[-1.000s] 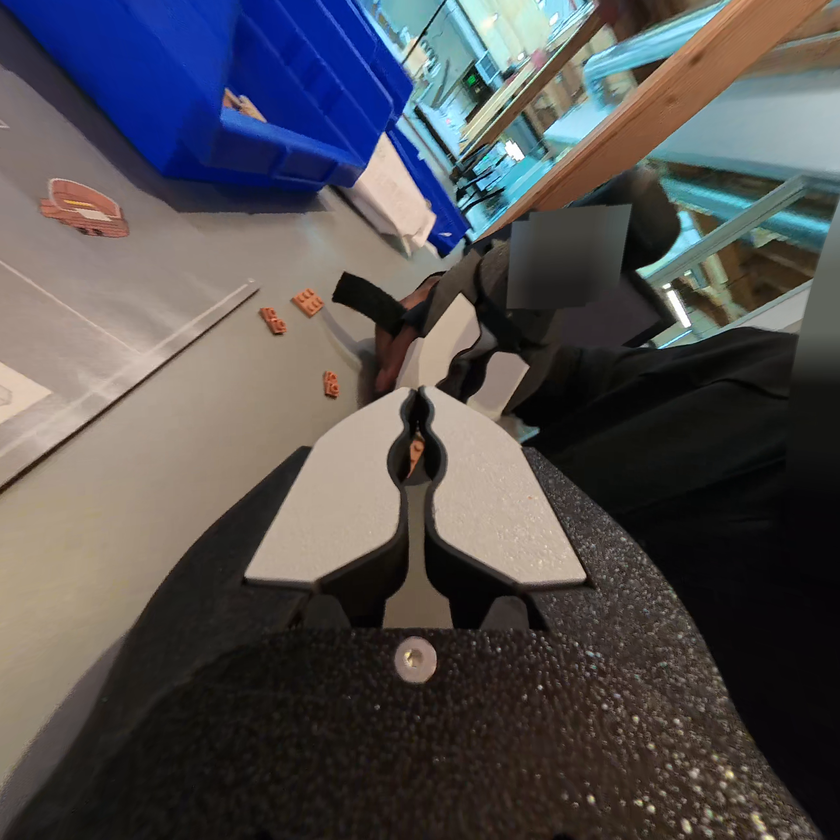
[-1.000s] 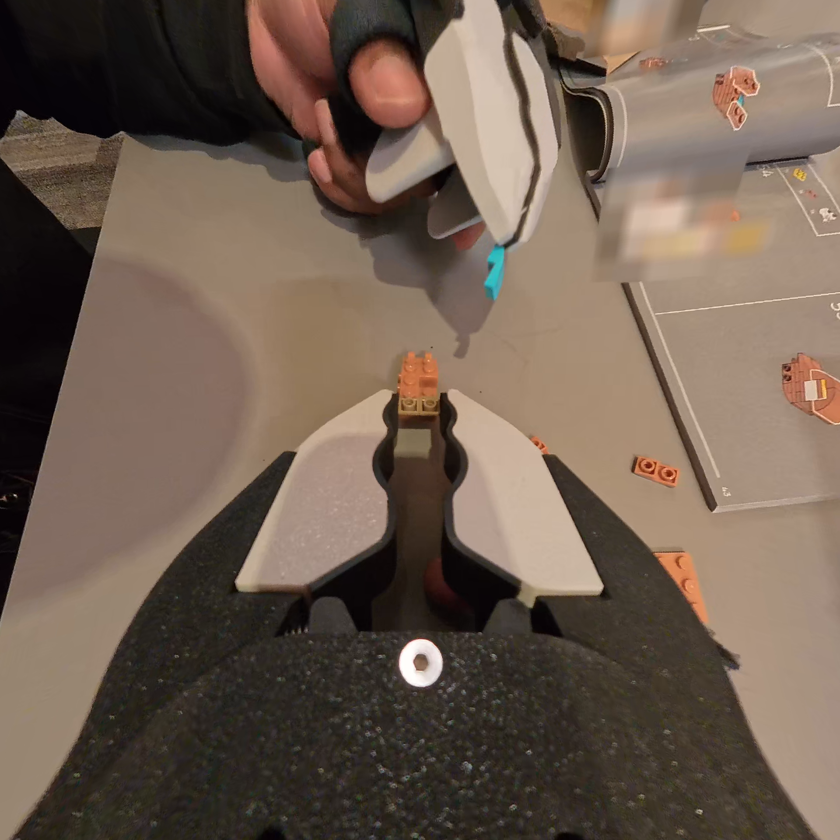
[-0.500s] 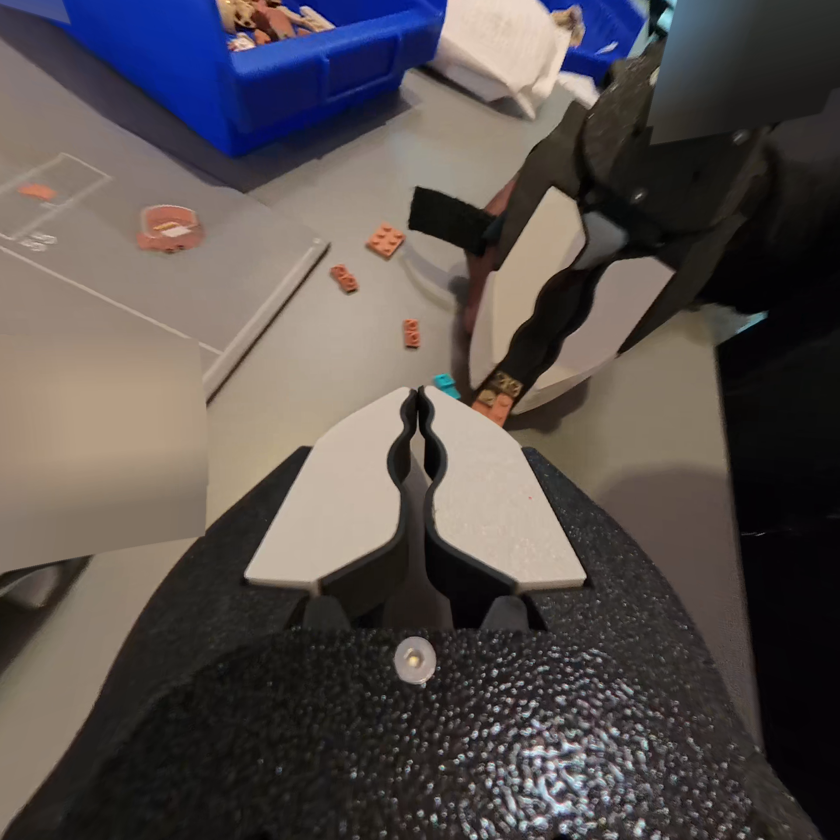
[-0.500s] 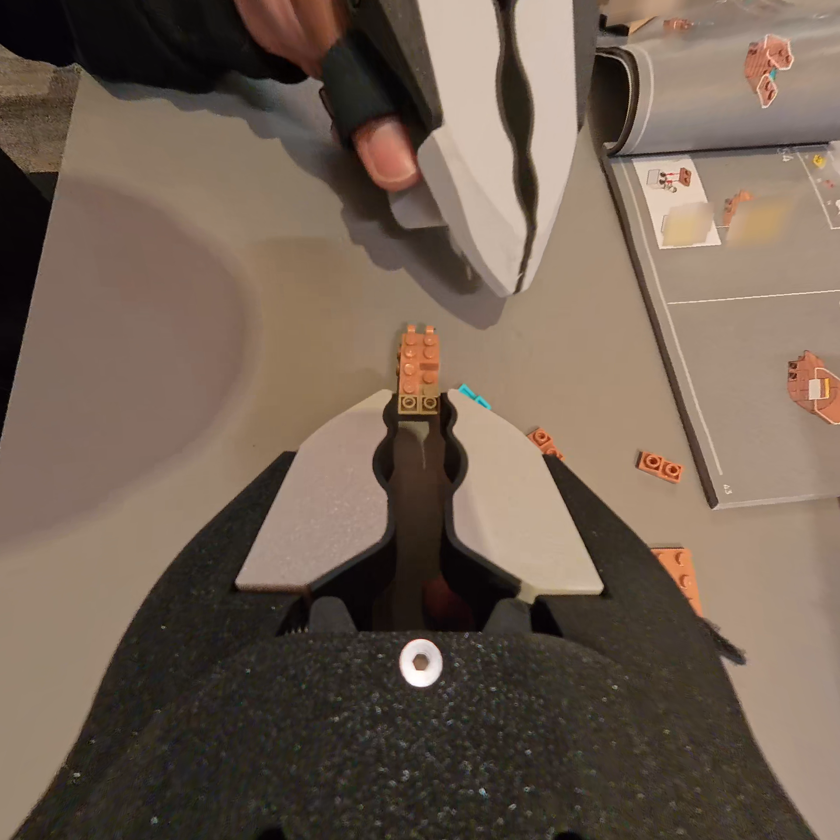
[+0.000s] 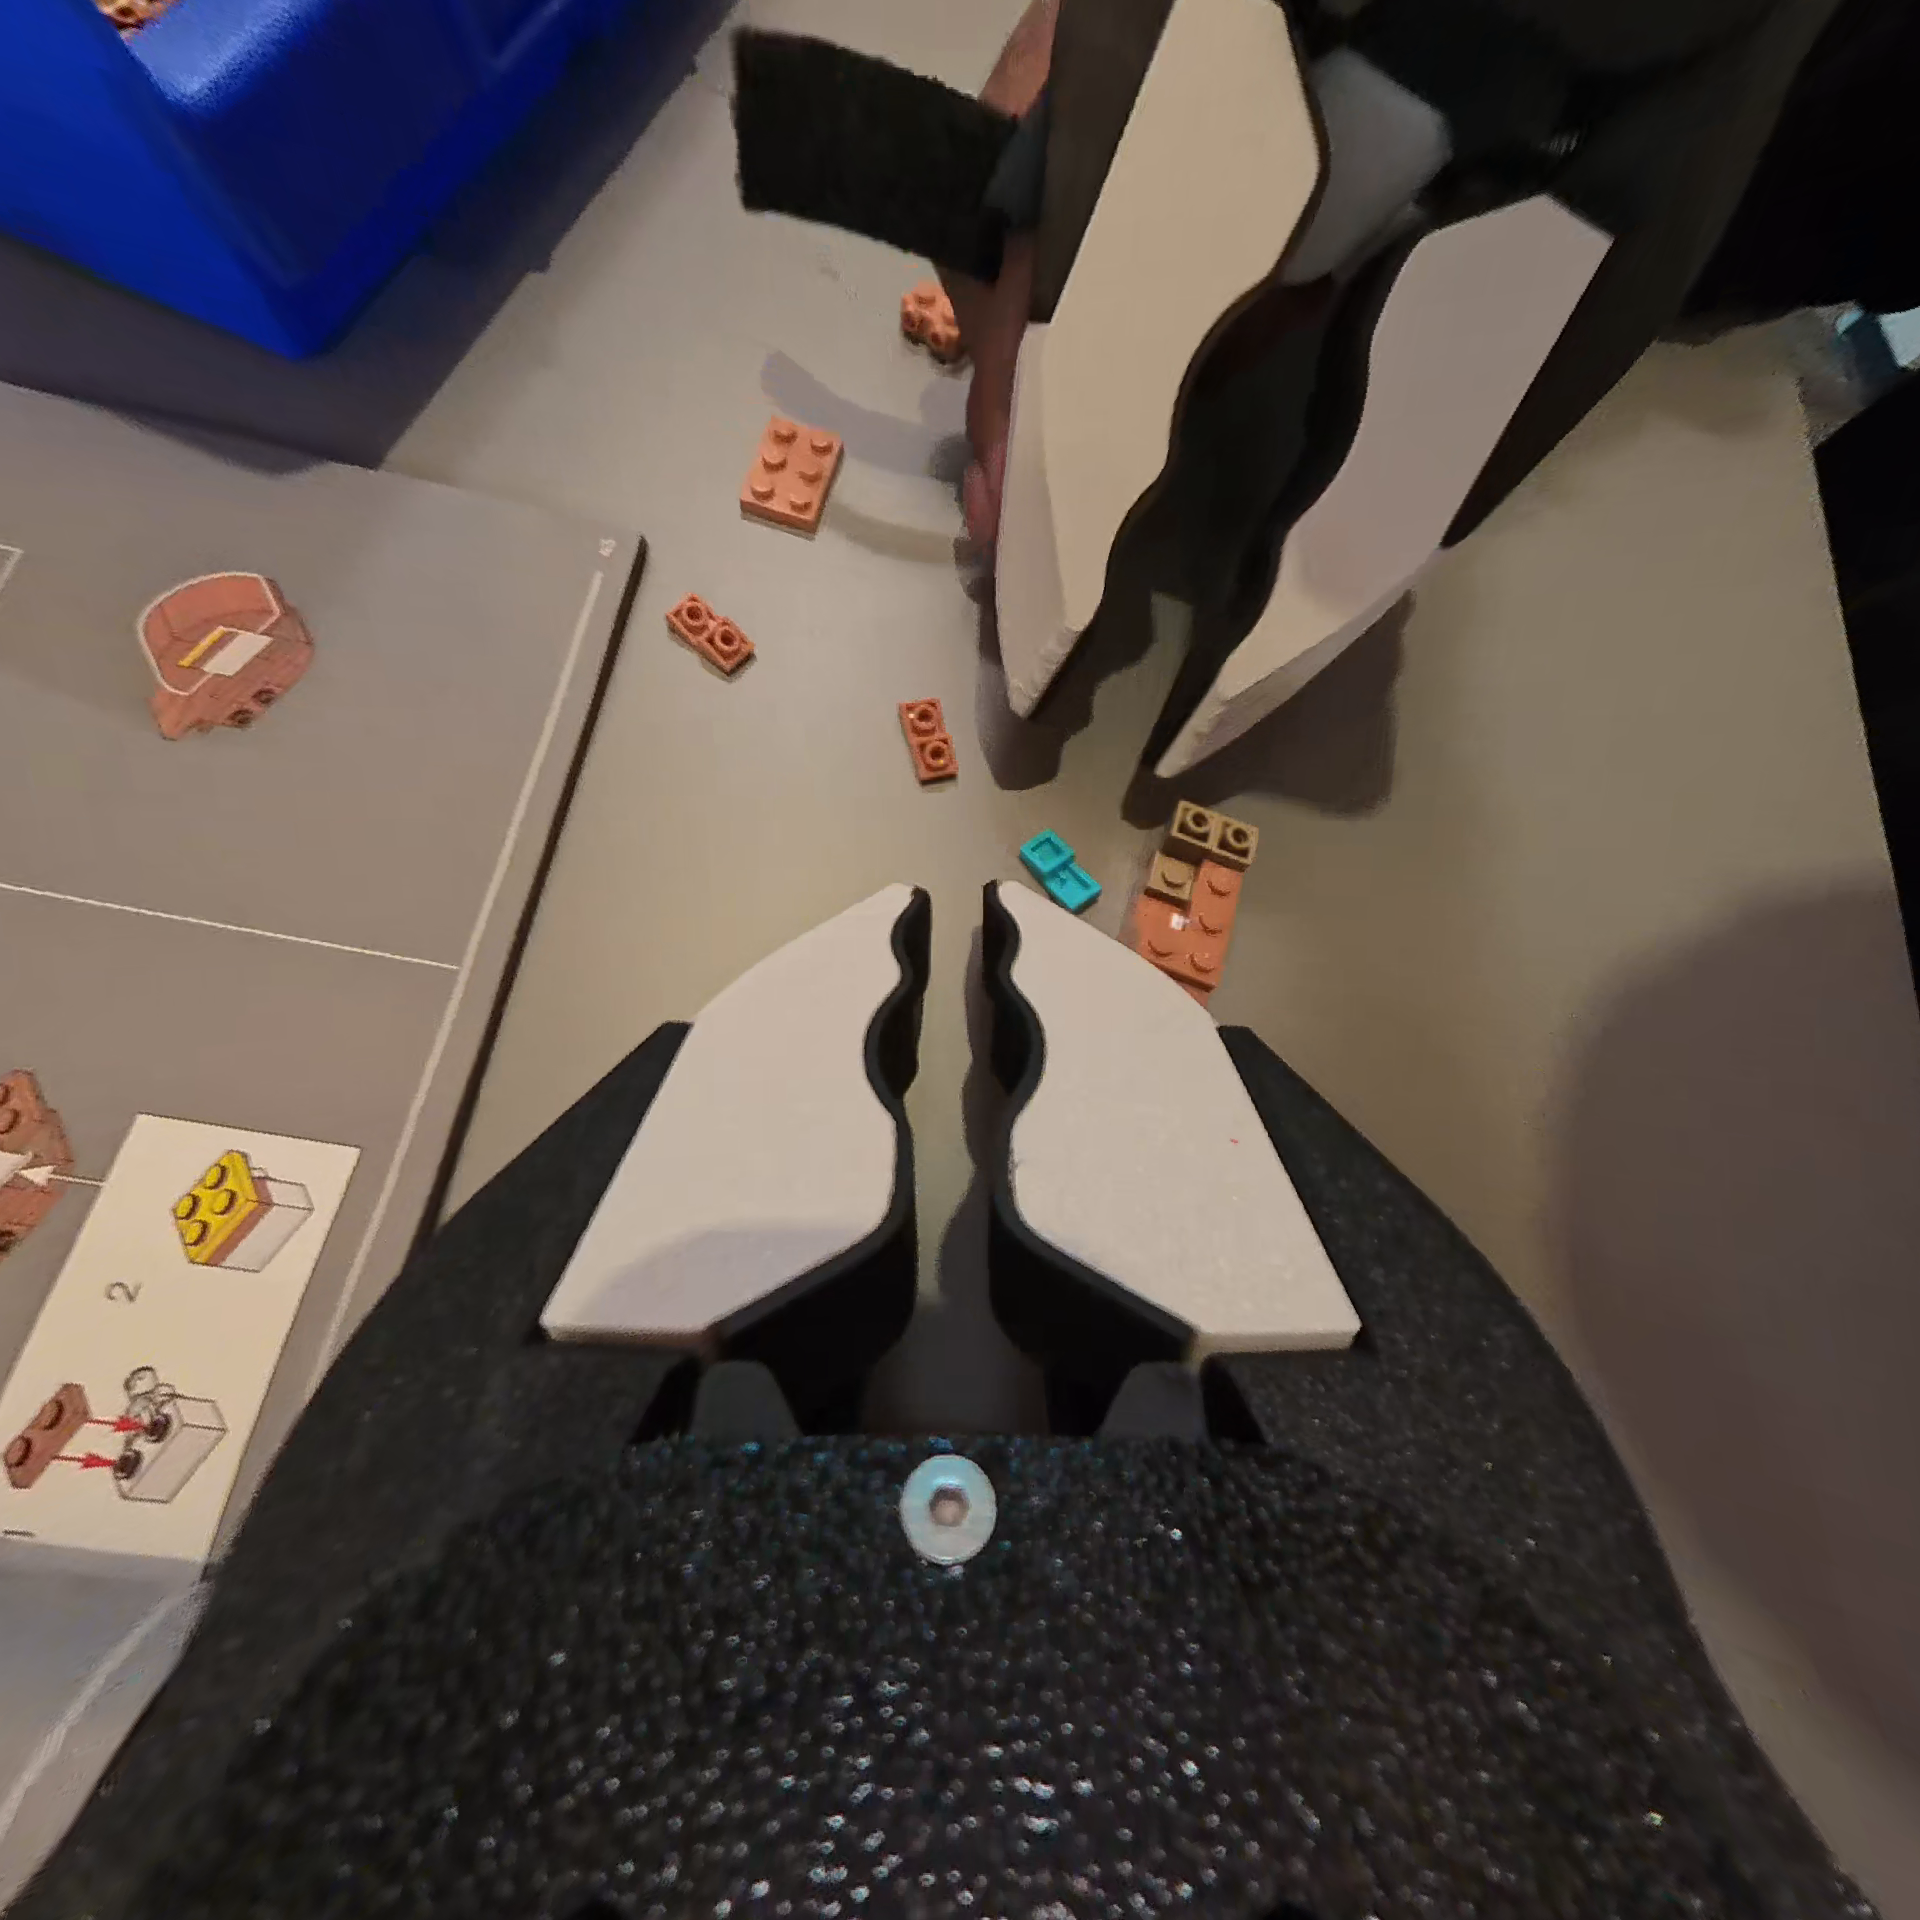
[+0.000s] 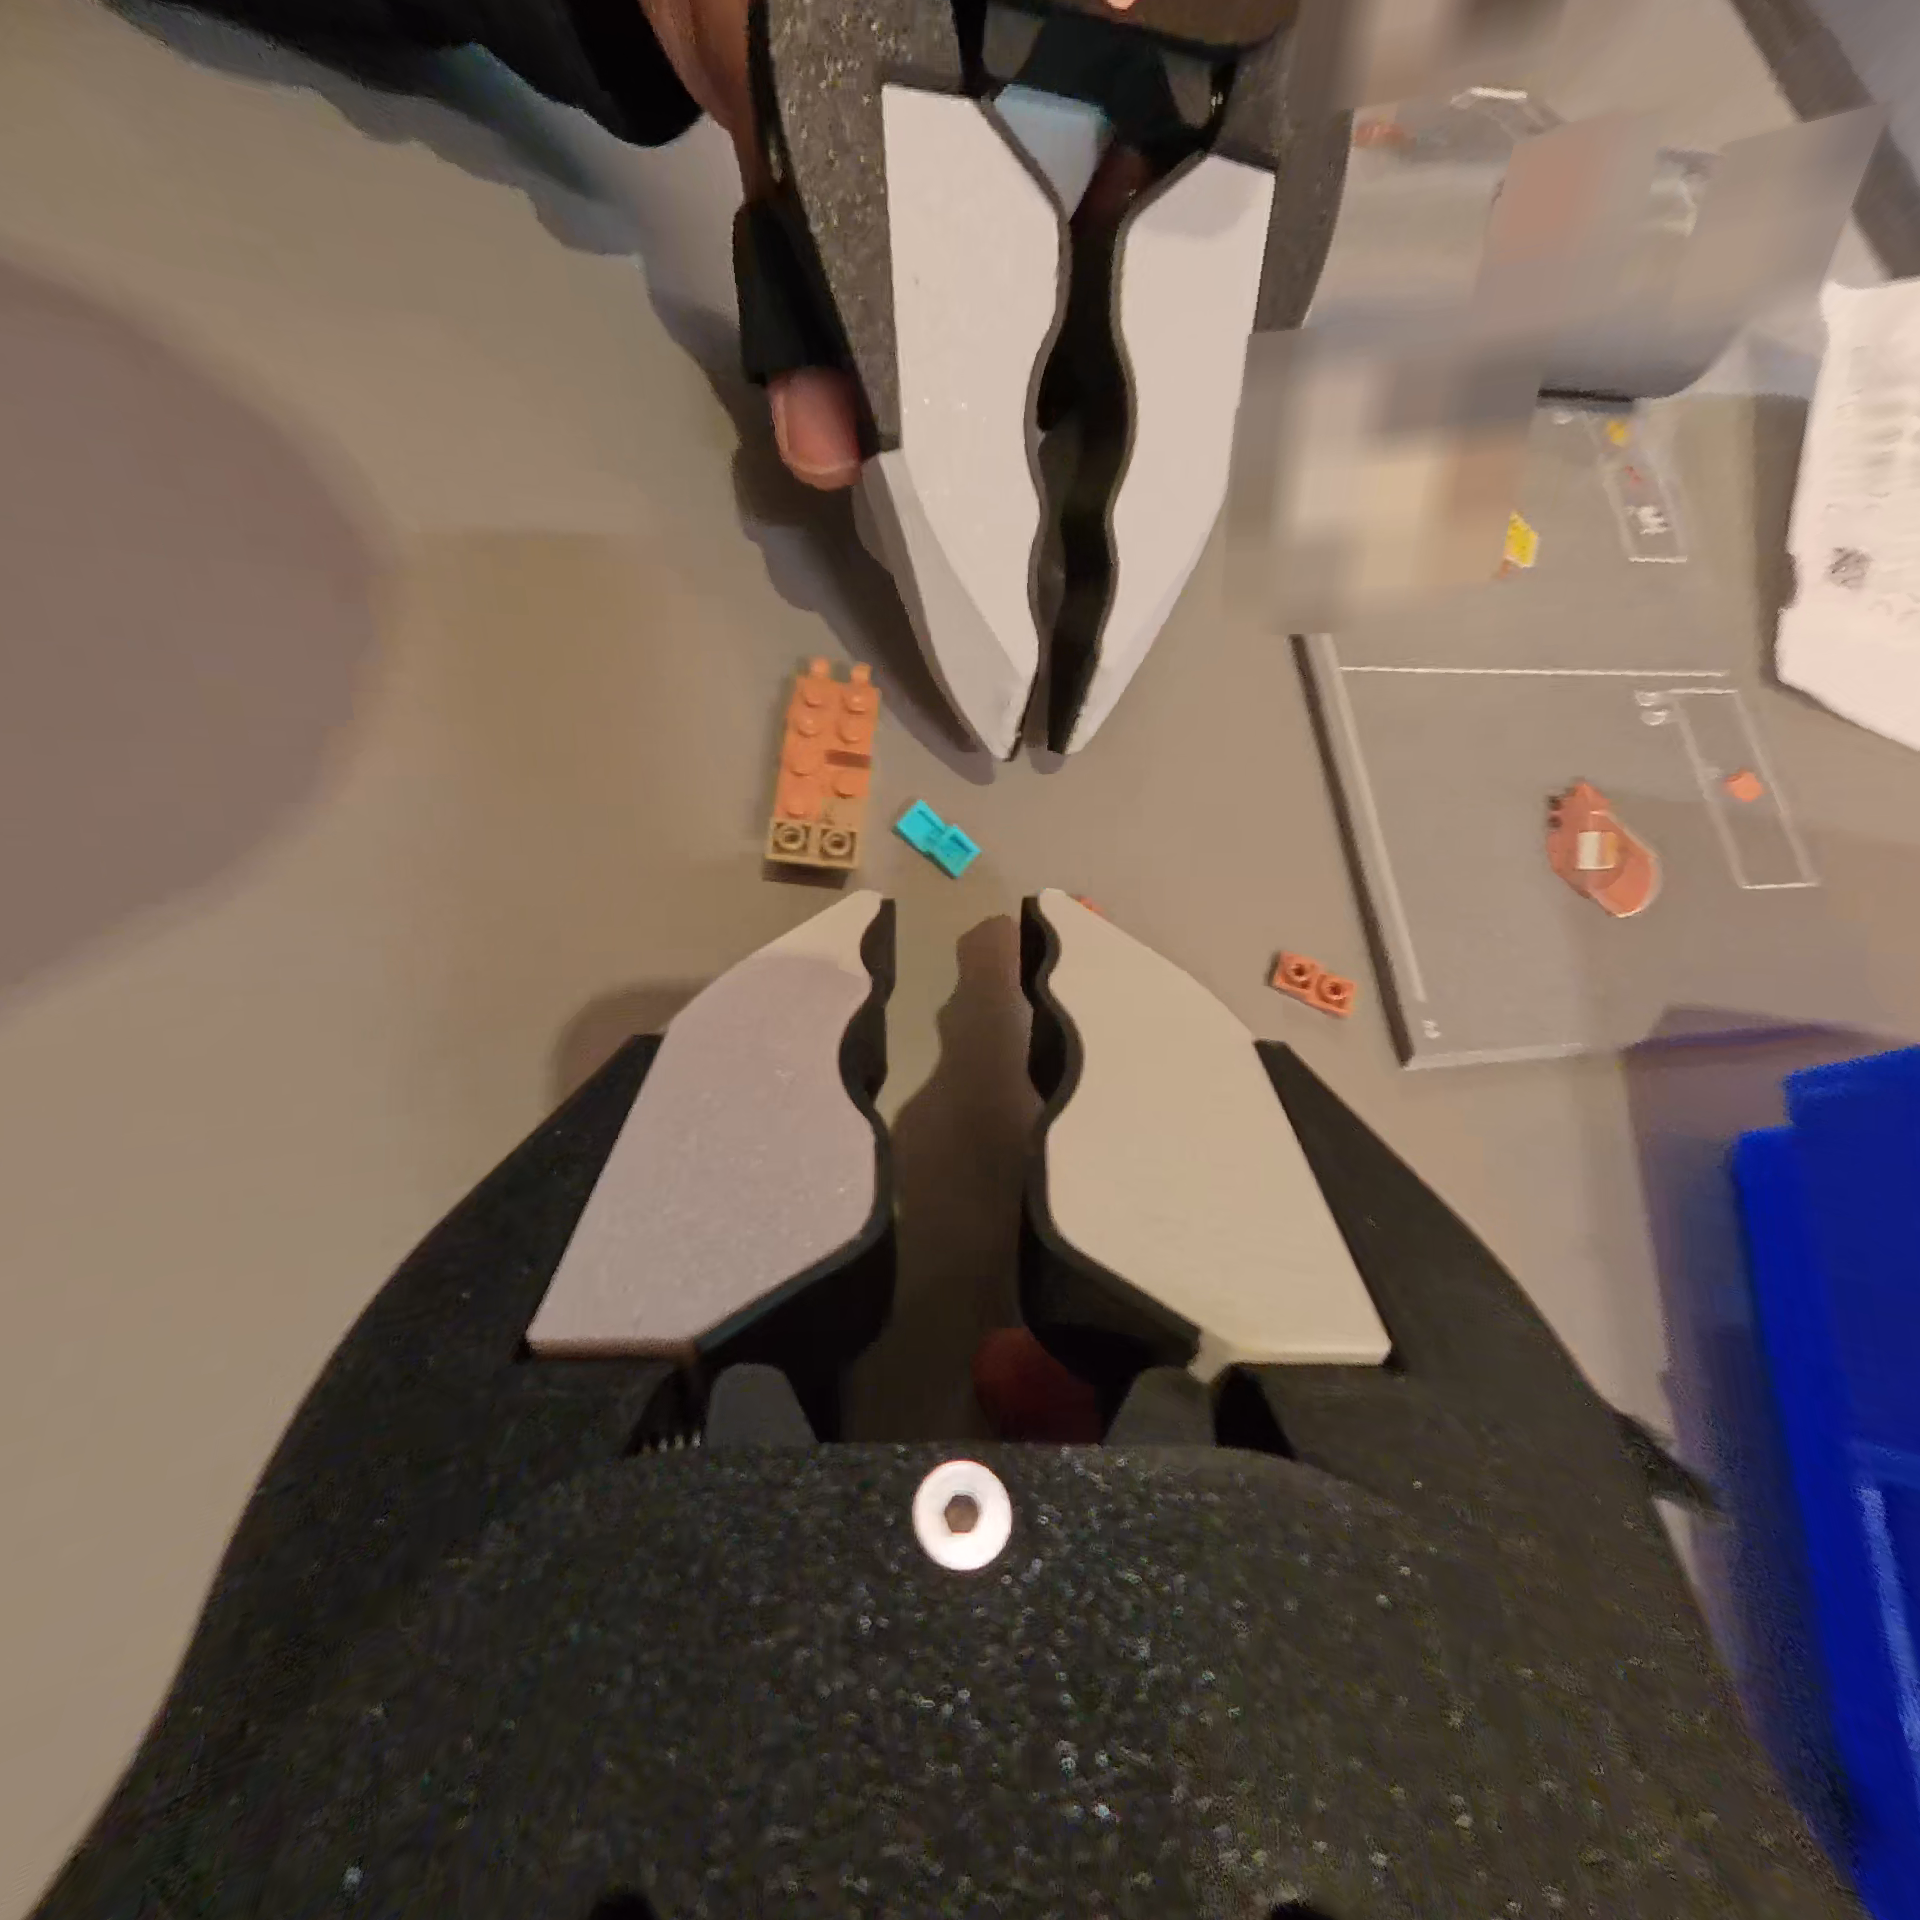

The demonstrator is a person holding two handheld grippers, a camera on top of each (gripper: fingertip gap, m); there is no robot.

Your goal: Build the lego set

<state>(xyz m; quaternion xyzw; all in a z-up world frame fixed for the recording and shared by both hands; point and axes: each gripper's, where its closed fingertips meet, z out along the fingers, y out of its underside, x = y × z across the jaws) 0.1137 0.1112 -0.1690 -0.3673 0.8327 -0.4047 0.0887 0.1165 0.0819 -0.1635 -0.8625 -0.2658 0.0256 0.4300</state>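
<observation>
- Orange-and-tan brick assembly (image 6: 821, 774) is seen lying flat on the grey table (image 6: 416, 727), untouched; judged light, rigid and smooth-sided, it is best pinched across its long sides.
- Turquoise clip piece (image 6: 937, 834) lies just beside it, tiny and probably slippery.
- Left gripper (image 5: 956, 894) is parted slightly, with nothing between its fingers.
- Right gripper (image 6: 951, 904) is spread wider, likewise empty.

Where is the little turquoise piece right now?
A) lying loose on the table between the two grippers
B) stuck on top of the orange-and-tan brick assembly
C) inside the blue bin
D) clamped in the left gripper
A: the turquoise piece lies on the grey table beside the orange-and-tan brick assembly, with both grippers open and empty.
</observation>
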